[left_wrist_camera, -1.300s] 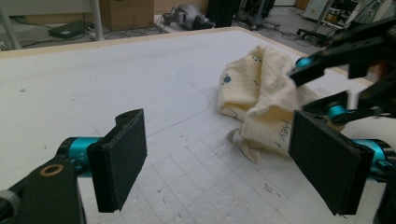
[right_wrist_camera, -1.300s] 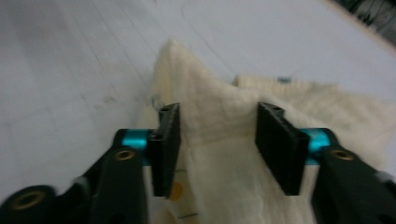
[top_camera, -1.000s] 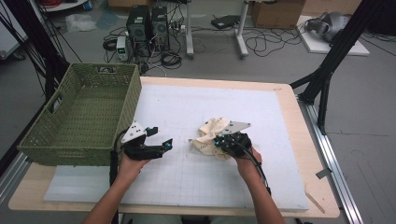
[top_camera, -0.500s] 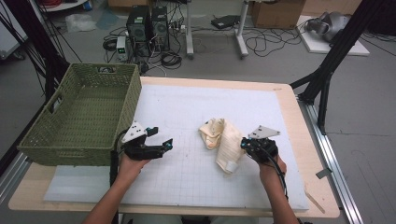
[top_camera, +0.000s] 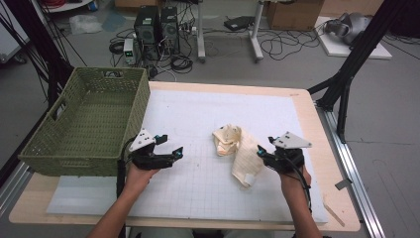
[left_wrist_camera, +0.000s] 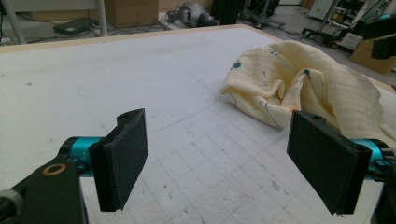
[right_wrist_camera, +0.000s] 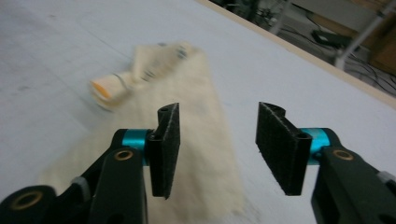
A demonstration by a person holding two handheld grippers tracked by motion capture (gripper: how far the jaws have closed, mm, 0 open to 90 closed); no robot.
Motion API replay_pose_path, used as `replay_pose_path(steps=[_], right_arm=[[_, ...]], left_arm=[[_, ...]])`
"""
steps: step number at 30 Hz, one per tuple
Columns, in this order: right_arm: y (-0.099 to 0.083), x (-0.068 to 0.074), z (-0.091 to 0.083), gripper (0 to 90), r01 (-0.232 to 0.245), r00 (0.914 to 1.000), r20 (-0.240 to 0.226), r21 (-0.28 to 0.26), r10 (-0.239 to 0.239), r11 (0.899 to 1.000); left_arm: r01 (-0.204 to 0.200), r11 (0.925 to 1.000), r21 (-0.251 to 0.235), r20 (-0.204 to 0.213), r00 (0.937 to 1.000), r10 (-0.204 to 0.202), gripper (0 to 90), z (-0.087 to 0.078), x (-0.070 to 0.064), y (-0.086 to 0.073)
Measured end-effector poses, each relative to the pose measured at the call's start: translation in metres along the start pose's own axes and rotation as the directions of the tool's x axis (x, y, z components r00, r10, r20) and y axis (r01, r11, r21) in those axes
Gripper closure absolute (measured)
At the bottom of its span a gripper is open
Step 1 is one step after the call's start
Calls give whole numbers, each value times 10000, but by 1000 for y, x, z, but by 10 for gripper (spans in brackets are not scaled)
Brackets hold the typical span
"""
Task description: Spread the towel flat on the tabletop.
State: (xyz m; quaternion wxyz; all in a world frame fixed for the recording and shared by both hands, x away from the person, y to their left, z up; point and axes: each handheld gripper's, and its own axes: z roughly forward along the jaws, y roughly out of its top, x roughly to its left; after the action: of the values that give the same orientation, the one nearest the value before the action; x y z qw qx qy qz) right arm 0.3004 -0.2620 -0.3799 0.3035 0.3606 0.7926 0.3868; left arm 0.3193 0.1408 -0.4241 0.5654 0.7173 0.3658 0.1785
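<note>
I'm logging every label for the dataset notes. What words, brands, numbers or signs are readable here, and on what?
None can be read.
Cream cloth: printed teal dots and line drawings, no letters.
White tag on the cloth: too small to read.
Computer towers on the floor: any marks too small.
Cardboard box: no legible print.

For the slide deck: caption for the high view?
Open left gripper and right gripper flank a crumpled cream cloth on the mat.
</note>
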Motion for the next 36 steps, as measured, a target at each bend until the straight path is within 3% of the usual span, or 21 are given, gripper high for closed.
replay_pose_path(steps=[3,5,6,8,10,12,17,21,24,27,30,32,36], right_arm=[[7,14,16,409,490,9971,-584,193,-478,9986],[6,23,32,417,795,9938,-826,624,-743,9949],[4,25,38,471,896,9921,-964,954,-804,9914],[1,27,46,718,1089,9864,-1391,1499,-881,9827],[0,24,47,858,1134,9859,-1395,1488,-927,9823],[0,16,42,866,723,9929,-1025,1219,-599,9899],[-9,-9,30,870,48,9998,189,1509,-77,9885],[-21,-32,26,868,-637,9914,1247,1962,395,9785],[-27,-40,23,740,-1067,9842,1601,1996,750,9740],[-23,-38,17,662,-1199,9887,1035,1093,1087,9868],[-17,-29,15,599,-905,9959,28,281,904,9955],[-14,-20,18,544,-386,9989,-270,257,393,9989],[-16,-6,37,400,-281,9890,-1433,668,374,9974]], left_arm=[[29,10000,-37,8,10000,-29,208,0,0,0],[10,10000,-22,20,10000,-9,209,-1,0,0],[19,10000,-20,9,10000,-19,209,-1,0,0],[39,10000,-18,12,10000,-39,209,-1,0,0],[42,10000,-22,12,10000,-42,209,-1,1,0],[55,10000,-42,-2,10000,-56,209,-2,1,0],[28,10000,-30,0,10000,-28,209,-1,0,0],[6,10000,-41,-19,10000,-6,211,-1,0,0],[41,10000,13,-31,10000,-41,211,-1,0,0],[11,10000,16,-8,10000,-11,211,0,0,0],[13,10000,33,-24,10000,-13,211,0,-1,0],[-44,10000,38,2,10000,44,211,0,-1,0],[-37,10000,65,12,10000,37,211,0,-2,0]])
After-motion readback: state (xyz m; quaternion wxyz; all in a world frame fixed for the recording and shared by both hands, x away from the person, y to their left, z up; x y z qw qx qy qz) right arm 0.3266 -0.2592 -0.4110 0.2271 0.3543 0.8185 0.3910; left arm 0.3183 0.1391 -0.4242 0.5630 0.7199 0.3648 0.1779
